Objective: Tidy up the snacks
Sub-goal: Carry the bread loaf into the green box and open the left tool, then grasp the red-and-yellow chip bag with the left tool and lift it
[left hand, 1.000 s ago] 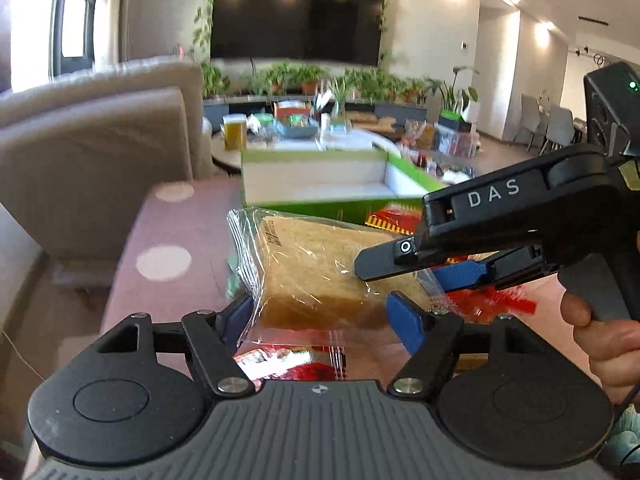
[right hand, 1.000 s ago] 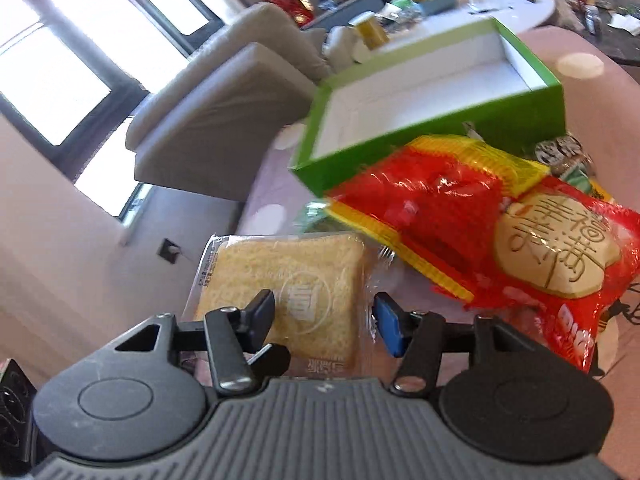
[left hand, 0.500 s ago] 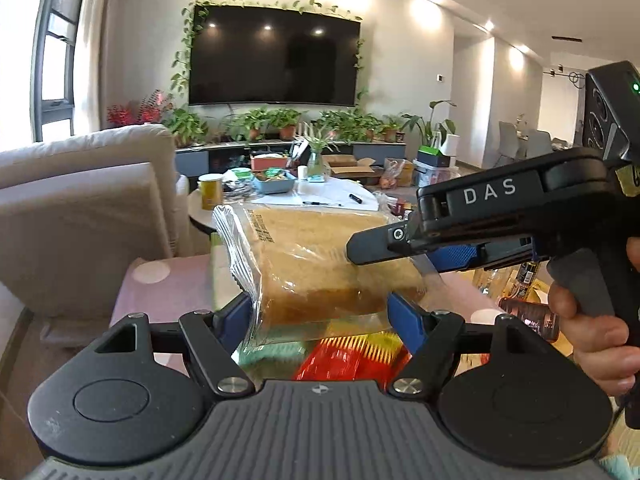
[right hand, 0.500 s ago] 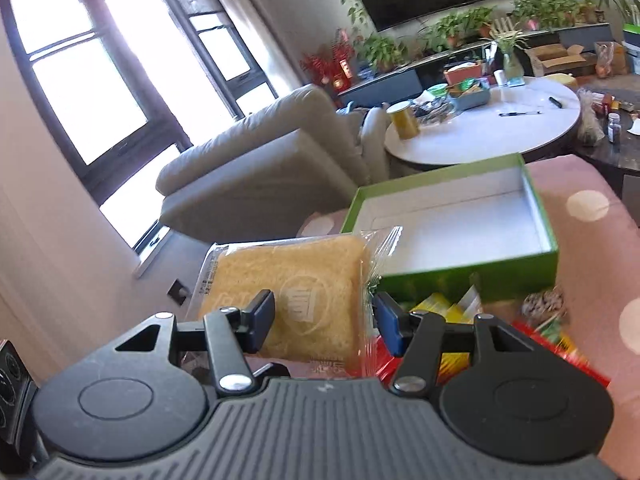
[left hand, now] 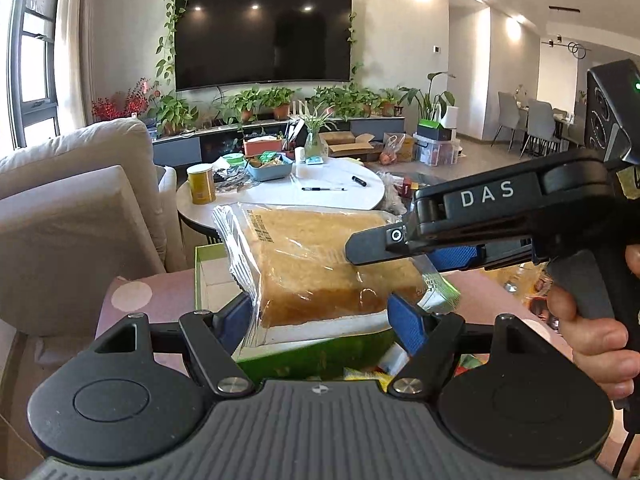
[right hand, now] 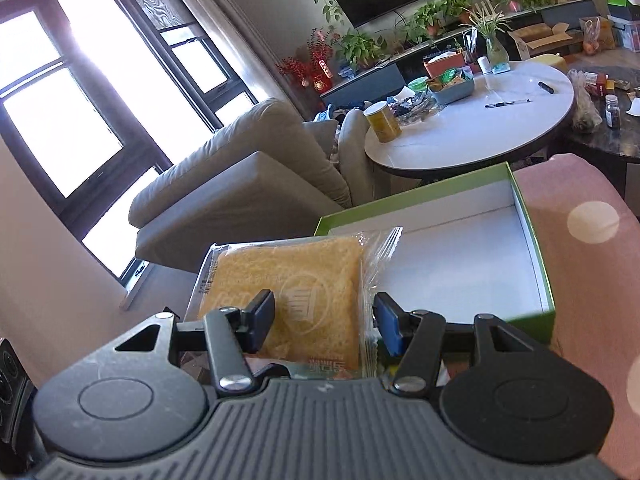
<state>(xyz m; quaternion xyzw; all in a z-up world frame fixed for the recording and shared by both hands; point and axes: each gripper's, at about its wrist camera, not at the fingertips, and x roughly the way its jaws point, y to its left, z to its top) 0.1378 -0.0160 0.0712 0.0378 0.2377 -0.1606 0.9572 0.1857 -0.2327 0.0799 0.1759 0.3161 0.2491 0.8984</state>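
Note:
A clear-wrapped bread slice packet point(left hand: 320, 264) is held in the air between both grippers, over the near edge of an open green box with a white inside point(right hand: 536, 240). My left gripper point(left hand: 324, 316) is shut on the packet's near edge. My right gripper point(right hand: 324, 316) grips the same packet point(right hand: 288, 292) from the right side; in the left wrist view its black body marked DAS point(left hand: 480, 216) reaches in from the right. The box point(left hand: 200, 280) lies partly hidden under the packet.
Other snack packets point(left hand: 384, 364) lie on the pink dotted cloth point(right hand: 588, 240) below the grippers. A grey sofa point(right hand: 248, 184) stands to the left. A round white table point(right hand: 480, 132) with a yellow can and a blue tray stands behind the box.
Both grippers have lifted the bread packet off the cloth and carried it forward over the green box. The red snack bags have dropped out of the right wrist view.

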